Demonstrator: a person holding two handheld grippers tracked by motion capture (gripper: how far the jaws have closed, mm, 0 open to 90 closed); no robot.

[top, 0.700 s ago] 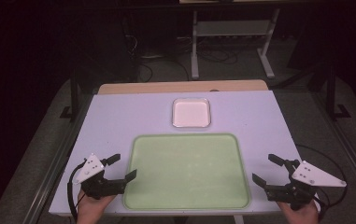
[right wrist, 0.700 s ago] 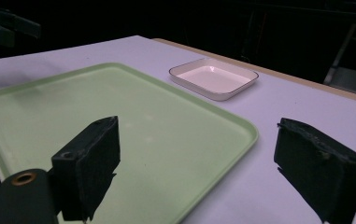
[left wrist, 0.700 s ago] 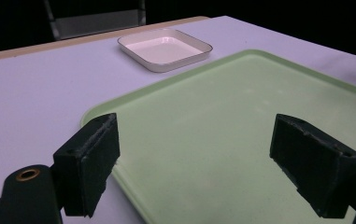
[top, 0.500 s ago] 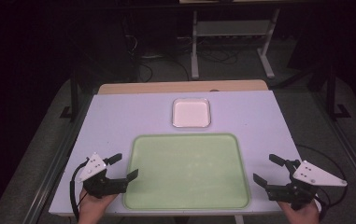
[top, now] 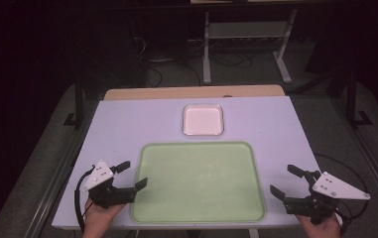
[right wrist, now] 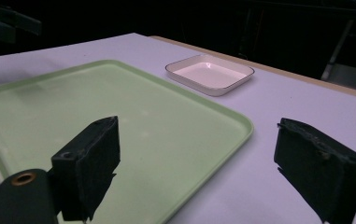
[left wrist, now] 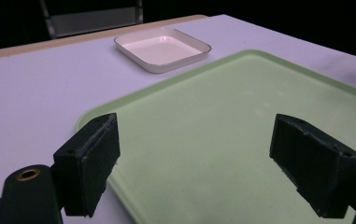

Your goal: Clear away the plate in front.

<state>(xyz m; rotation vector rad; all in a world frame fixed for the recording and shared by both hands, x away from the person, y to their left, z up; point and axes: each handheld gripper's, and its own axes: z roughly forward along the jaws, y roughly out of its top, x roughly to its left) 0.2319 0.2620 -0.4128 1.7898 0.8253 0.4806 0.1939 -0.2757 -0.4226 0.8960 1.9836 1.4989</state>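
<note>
Left gripper [top: 133,176] sits at the near-left corner of the table, jaws spread wide, nothing between them; in the left gripper view the one pad [left wrist: 89,161] hangs over the left rim of the green tray [left wrist: 241,140] and the other stands over its flat bed, neither touching it as far as I can tell. Right gripper [top: 286,182] mirrors it at the near right, jaws also wide apart and empty; it stands just off the tray's right edge, one pad [right wrist: 88,163] over the tray [right wrist: 119,121], the other over bare table [right wrist: 278,107]. The tray [top: 199,181] lies flat in the near middle of the table [top: 127,124], nothing in it. The white dish [top: 203,119] sits just beyond the tray's far edge, apart from it, also holding nothing. Read: this is the approach step, both hands lined up on opposite tray edges, no contact yet. Next move likely needs each gripper to come lower and inward so the rim goes between the pads, then close both together; rim is thin and low, so a shallow angle matters. Uneven closing could skew or slide the tray toward the dish.
</note>
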